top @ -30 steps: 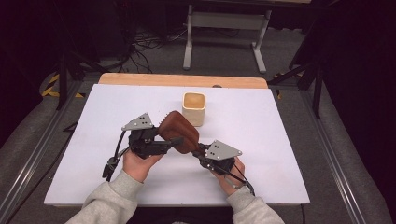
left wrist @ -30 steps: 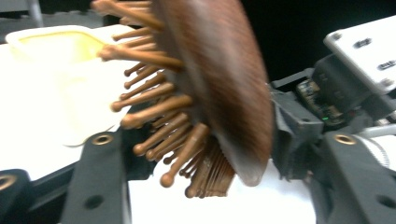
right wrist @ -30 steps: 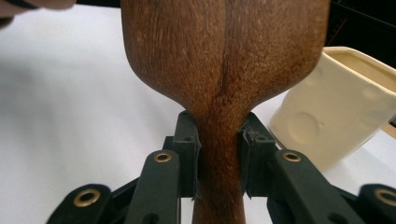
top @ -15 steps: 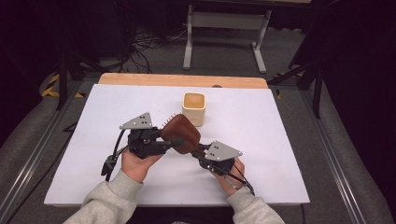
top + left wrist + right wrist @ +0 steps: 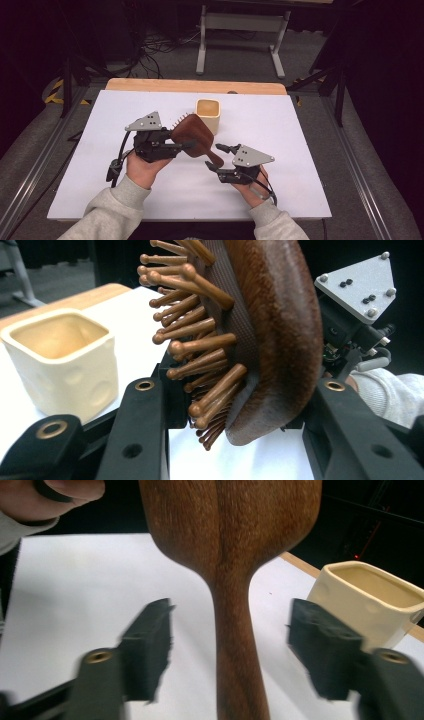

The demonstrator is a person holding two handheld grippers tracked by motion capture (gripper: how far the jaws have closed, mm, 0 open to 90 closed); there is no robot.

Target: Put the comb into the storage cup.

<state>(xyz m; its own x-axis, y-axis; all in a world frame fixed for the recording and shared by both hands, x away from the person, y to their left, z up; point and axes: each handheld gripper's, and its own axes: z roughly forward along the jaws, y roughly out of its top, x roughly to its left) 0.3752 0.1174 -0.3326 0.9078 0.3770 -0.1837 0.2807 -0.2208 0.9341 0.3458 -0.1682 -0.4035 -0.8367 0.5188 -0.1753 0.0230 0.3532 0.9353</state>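
Right gripper view: hairbrush (image 5: 235, 555) handle between the parted right claw (image 5: 230, 650).

Brown wooden hairbrush (image 5: 192, 134), cream dimpled cup (image 5: 208, 114), white table (image 5: 300, 130).

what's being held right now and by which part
The wooden hairbrush is held by its head in the left gripper, jaws closed across bristles and back. The right gripper has just opened; its jaws stand clear of the handle.
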